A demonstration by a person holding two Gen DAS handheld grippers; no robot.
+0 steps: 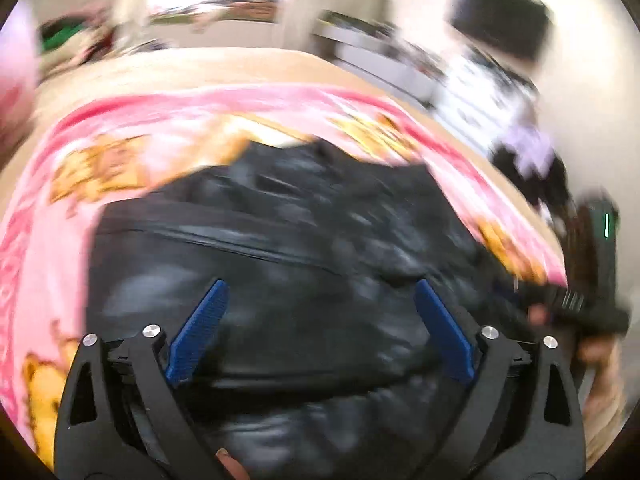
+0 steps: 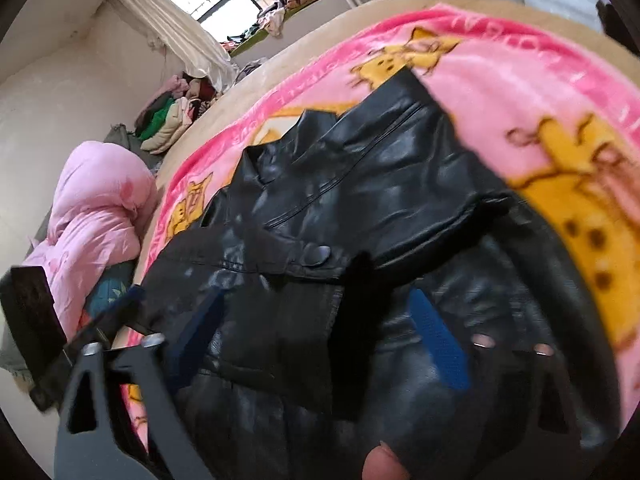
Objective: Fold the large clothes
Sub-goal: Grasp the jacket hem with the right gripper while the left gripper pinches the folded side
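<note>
With jaws wide, both grippers over jacket

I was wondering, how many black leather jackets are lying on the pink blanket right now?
1. The black leather jacket lies spread across the middle of the pink blanket, below both grippers. Anything beneath it would be hidden.

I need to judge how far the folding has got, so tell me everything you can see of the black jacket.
The black jacket looks like glossy, creased leather, with a collar, a long seam or zip line and a snap-button tab. It lies spread on the pink blanket with yellow cartoon figures, one part folded across its body. Both sets of tongs, left and right, stand open over it; whether their tips touch the leather cannot be told.
</note>
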